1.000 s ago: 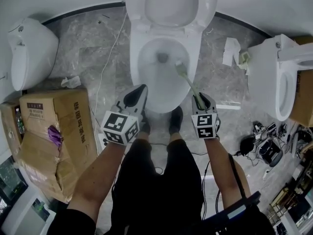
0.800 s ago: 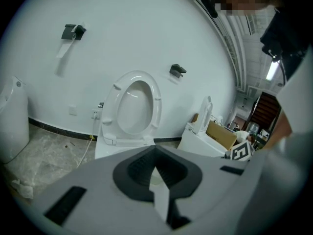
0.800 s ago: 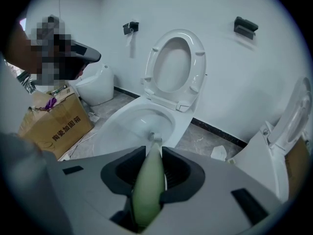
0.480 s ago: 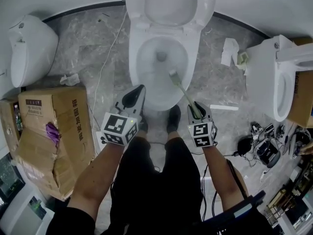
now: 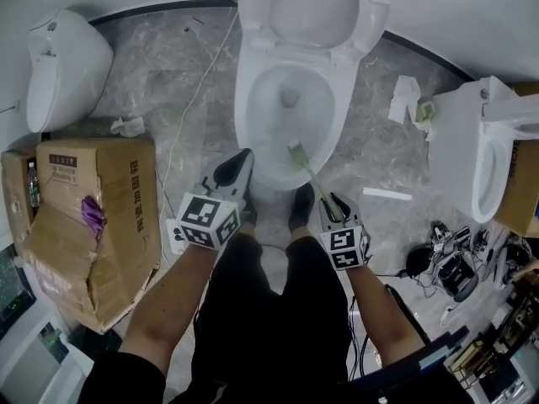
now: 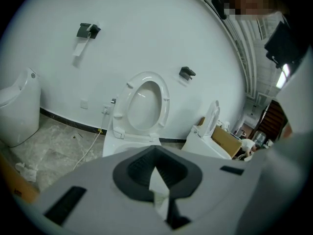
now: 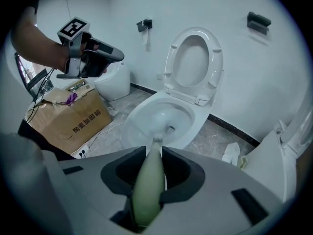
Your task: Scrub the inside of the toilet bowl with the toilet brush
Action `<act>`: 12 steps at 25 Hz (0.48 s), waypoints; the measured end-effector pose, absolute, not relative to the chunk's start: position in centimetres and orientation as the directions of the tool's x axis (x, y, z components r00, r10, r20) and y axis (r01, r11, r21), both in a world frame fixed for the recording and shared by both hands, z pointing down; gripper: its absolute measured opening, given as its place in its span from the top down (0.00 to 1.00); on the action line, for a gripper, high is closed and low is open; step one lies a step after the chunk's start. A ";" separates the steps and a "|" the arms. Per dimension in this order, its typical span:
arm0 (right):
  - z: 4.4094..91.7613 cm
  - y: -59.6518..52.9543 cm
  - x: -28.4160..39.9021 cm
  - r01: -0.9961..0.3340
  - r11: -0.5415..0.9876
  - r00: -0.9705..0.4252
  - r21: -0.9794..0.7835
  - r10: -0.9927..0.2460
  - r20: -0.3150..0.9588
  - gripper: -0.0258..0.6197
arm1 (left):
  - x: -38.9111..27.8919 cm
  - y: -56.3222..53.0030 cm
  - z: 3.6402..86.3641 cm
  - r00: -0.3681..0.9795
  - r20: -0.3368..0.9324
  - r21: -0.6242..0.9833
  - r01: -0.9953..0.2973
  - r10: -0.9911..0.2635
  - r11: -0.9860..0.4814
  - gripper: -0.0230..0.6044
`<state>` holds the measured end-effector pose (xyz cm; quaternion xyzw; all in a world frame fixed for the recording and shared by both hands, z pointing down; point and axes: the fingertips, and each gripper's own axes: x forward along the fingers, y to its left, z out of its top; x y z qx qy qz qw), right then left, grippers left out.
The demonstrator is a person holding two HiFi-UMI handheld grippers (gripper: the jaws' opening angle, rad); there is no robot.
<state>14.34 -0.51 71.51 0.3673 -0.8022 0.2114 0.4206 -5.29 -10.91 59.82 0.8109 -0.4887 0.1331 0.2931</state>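
Since one second ago the toilet brush (image 5: 312,178) has been pulled back. Its head has left the side of the drain (image 5: 290,98) and now lies on the near wall of the toilet bowl (image 5: 246,112), at about 5 o'clock from the drain. The right gripper (image 5: 332,202) has come closer to the person's legs. Its tongs are clamped on the thick end of the handle, which points toward 11 o'clock. The left gripper (image 5: 239,163) waits at 10 o'clock from the feet, near the front rim, with its tongs together and nothing between them.

I judge the brush to be light. The handle looks like stiff, smooth, pale green plastic that becomes thinner toward the head, and the short bristles should bend under pressure. Such a smooth round handle can turn or slide in the pads, so the thick end is the good place to hold, as is done now. The glazed white bowl is hard, curved and probably slippery when wet. Farther off, at 12 o'clock, the oval seat (image 5: 313,7) stands raised against the white wall
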 end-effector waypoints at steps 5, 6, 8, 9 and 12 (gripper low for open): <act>71.6 1.5 12.7 -0.708 0.703 -0.428 -0.067 -0.352 0.832 0.79 | -5.8 -10.8 59.7 0.469 0.501 0.327 -0.881 -0.728 -0.342 0.95; 71.5 1.7 12.3 -0.699 0.711 -0.438 -0.074 -0.344 0.830 0.79 | -5.8 -10.8 59.6 0.471 0.499 0.319 -0.881 -0.728 -0.351 0.95; 71.3 1.8 11.5 -0.685 0.724 -0.457 -0.086 -0.335 0.824 0.79 | -6.1 -10.7 59.5 0.471 0.496 0.306 -0.881 -0.730 -0.360 0.95; 71.3 1.8 11.1 -0.681 0.727 -0.464 -0.089 -0.334 0.821 0.79 | -6.2 -10.8 59.5 0.469 0.495 0.304 -0.882 -0.732 -0.359 0.95; 71.3 1.5 10.2 -0.673 0.732 -0.481 -0.102 -0.328 0.813 0.79 | -6.9 -10.8 59.5 0.454 0.493 0.305 -0.889 -0.742 -0.342 0.95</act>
